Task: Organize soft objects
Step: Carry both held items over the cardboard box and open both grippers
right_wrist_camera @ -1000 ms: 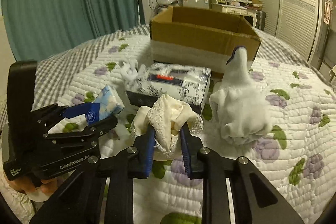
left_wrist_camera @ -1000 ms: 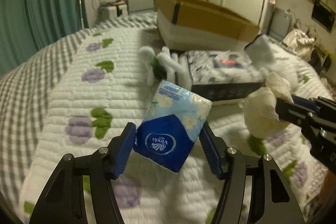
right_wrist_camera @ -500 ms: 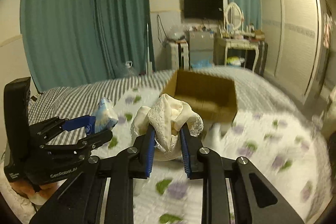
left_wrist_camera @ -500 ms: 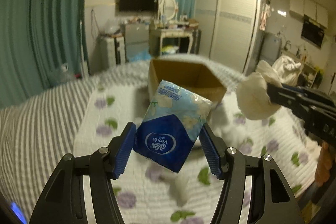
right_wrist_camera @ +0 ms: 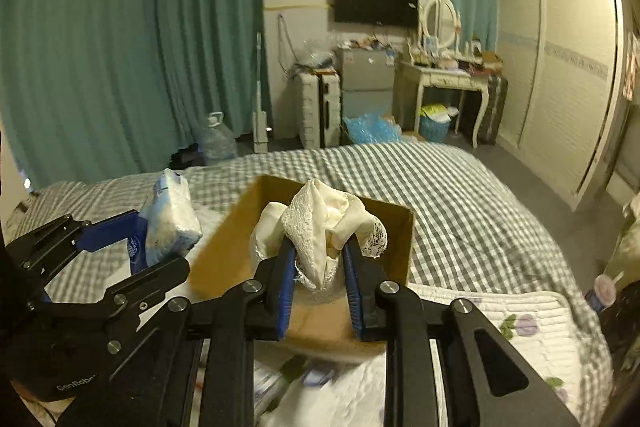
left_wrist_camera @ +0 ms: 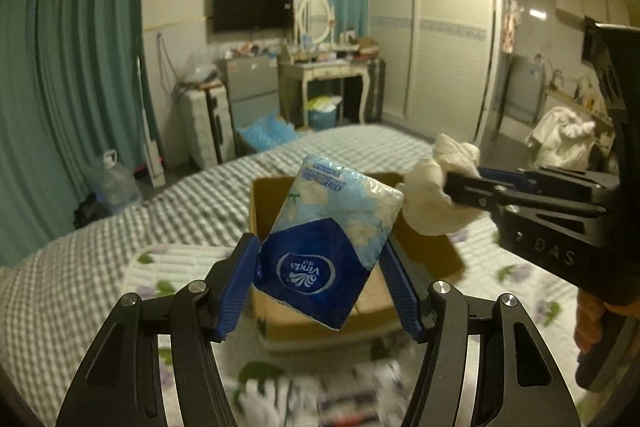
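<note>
My left gripper [left_wrist_camera: 320,267] is shut on a blue and white Vinda tissue pack [left_wrist_camera: 332,239] and holds it in the air above the near edge of an open cardboard box [left_wrist_camera: 424,259]. My right gripper [right_wrist_camera: 318,259] is shut on a cream lace cloth [right_wrist_camera: 324,223] and holds it over the same box [right_wrist_camera: 224,251]. The cloth shows at the right in the left wrist view [left_wrist_camera: 436,195]. The tissue pack shows at the left in the right wrist view [right_wrist_camera: 170,219].
The box stands on a bed with a grey checked cover [right_wrist_camera: 460,195] and a white flowered quilt [right_wrist_camera: 520,319]. Blurred items lie on the quilt below the grippers [left_wrist_camera: 352,399]. A dressing table [right_wrist_camera: 444,83], wardrobe and teal curtains stand behind.
Both grippers have risen and moved forward with their loads, from low over the quilt to over the cardboard box. The box is now close beneath them.
</note>
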The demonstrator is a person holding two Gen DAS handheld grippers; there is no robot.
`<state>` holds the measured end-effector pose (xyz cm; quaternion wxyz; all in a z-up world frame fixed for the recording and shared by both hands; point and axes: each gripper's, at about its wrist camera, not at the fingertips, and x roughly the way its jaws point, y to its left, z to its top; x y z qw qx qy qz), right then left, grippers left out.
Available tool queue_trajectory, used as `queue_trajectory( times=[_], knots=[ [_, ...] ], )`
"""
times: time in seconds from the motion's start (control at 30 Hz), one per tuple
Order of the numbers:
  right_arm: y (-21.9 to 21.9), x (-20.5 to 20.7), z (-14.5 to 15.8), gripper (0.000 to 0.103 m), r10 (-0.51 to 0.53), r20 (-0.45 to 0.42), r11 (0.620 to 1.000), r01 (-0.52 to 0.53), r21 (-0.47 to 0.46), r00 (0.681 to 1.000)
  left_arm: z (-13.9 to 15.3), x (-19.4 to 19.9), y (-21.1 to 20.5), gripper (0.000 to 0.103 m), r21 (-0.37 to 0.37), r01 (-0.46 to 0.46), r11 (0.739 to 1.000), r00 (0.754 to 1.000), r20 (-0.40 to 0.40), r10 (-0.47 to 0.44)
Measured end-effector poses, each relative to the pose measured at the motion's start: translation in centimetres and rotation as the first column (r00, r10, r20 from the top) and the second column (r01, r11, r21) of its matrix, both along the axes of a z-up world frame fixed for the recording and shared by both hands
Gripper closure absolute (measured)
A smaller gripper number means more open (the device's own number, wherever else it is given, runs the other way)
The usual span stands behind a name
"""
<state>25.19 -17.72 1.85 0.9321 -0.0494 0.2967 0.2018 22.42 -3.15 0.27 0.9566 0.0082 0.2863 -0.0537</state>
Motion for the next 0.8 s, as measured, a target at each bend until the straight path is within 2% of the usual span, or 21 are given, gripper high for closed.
queue_trajectory(
  times=[0.07,0.17,0.3,0.33,0.37,0.4,0.43,0.6,0.8],
  knots=[
    [-0.4,2.7,-2.1,0.081,-0.004,-0.033,1.0,0.003,-0.013,0.999,-1.9,2.9,-0.1,0.042,0.007,-0.011,1.0,0.999,-0.033,0.012],
    [-0.7,5.2,-4.4,0.081,0.001,-0.047,1.0,-0.002,-0.021,0.999,-3.9,5.2,-0.1,0.042,0.0,-0.014,1.0,0.999,-0.051,0.014],
    [-1.1,6.7,-6.3,0.077,-0.006,-0.071,1.0,0.006,-0.004,0.997,-5.1,6.1,-0.2,0.039,0.011,-0.049,0.999,0.997,-0.054,0.05],
    [-1.3,7.1,-6.6,0.068,-0.012,-0.082,1.0,0.012,0.004,0.997,-5.1,6.2,-0.2,0.031,0.02,-0.074,0.997,0.996,-0.046,0.074],
    [-1.6,6.7,-6.9,0.052,-0.024,-0.084,1.0,0.025,0.012,0.996,-5.1,6.0,-0.2,0.024,0.023,-0.086,0.996,0.996,-0.037,0.087],
    [-1.8,6.7,-7.0,0.043,-0.031,-0.084,0.999,0.032,0.014,0.996,-5.0,5.8,-0.2,0.015,0.027,-0.099,0.995,0.995,-0.027,0.1],
    [-2.2,6.4,-6.7,0.031,-0.038,-0.075,0.999,0.04,0.029,0.996,-4.7,5.5,-0.1,0.014,0.035,-0.119,0.992,0.993,-0.009,0.119],
    [-3.6,4.3,-3.7,0.029,-0.056,-0.034,0.997,0.058,0.051,0.998,-2.1,3.5,0.7,0.014,0.039,-0.148,0.988,0.989,0.014,0.147],
    [-4.4,-2.1,3.9,0.021,-0.069,0.057,0.997,0.067,0.038,0.996,5.5,-3.4,1.5,0.012,0.023,-0.145,0.989,0.983,0.115,0.142]
  ],
)
